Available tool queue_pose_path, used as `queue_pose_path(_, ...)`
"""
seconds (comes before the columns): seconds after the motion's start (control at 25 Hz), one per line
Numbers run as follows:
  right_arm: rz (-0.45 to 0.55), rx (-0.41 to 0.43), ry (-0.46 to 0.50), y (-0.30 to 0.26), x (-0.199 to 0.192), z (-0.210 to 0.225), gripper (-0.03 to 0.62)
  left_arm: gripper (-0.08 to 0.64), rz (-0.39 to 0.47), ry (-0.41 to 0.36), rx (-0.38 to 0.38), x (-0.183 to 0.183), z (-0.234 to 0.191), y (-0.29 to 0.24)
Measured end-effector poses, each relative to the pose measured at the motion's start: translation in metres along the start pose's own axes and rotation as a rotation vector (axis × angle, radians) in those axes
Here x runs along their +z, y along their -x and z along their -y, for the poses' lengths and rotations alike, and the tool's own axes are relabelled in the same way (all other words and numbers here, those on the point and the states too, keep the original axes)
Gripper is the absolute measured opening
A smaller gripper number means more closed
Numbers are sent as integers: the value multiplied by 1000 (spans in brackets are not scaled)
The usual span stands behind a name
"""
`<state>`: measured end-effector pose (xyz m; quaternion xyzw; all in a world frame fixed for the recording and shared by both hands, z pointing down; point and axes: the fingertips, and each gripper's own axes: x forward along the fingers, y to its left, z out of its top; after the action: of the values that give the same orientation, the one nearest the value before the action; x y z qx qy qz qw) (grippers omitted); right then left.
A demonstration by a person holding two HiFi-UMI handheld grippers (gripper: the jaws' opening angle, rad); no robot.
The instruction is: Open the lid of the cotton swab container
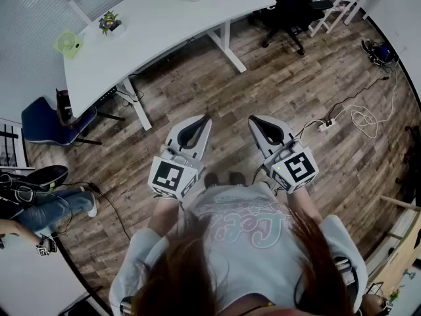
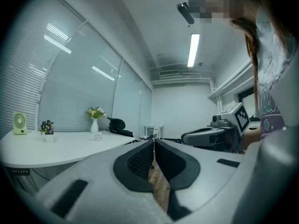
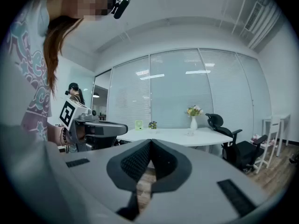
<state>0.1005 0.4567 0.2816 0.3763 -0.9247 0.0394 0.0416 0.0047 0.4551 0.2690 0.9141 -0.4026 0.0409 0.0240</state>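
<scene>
Checker: Grippers first. How do they stand?

Observer: On the left gripper (image 2: 153,141) the jaws are together, dark pads meeting at the tips. Nothing is between them; only a sliver of wood floor (image 1: 296,91) shows below. The right gripper (image 3: 150,143) is the same: jaws pressed together and empty.

Checker: Where are they?

Observer: Side by side in front of the person's chest, a little apart. Both point about level, away from the body, over the floor. Each shows in the other's view.

Checker: And the cotton swab container?

Observer: Well apart from both grippers. On the white curved tabletop (image 1: 171,25) a small clear pot stands just beside a white vase (image 2: 95,125) of flowers. That looks like the cotton swab container (image 2: 97,136), but it is too small to make out its lid.

Checker: What else is on that tabletop?

Observer: A green fan (image 1: 69,43) near one end, and a little potted plant (image 1: 110,22) near it.

Checker: Around it?

Observer: A black office chair (image 1: 289,8) stands past the far end of the tabletop, and a blue chair (image 1: 43,120) by the fan end. A power strip (image 1: 327,124) with cables lies on the floor to the right. Another person's legs (image 1: 46,206) show at the left edge.
</scene>
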Motion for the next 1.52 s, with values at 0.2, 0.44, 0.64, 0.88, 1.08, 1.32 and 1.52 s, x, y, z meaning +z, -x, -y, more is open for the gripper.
queue_pose_path(0.2,0,-18,16,10,0,2,3,14,7,-4,1,4,9,1)
queue_pose_path(0.44,-1,-15,23,14,-1,-2,3,14,6,-8,11,5,13,5)
queue_pose_path(0.64,1,-17,-3,16,-1,0,3,14,7,6,21,7,14,9)
queue_pose_path(0.88,9,-45,-21,15,-2,2,5,17,1,45,60,5,6,11)
queue_pose_path(1.08,27,-47,-62,13,-1,5,123,171,3,54,62,6,5,9)
queue_pose_path(1.32,43,-94,-76,17,1,14,286,248,11,63,96,4,2,11)
queue_pose_path(1.52,58,-127,-92,19,4,18,321,267,4,68,109,3,-3,15)
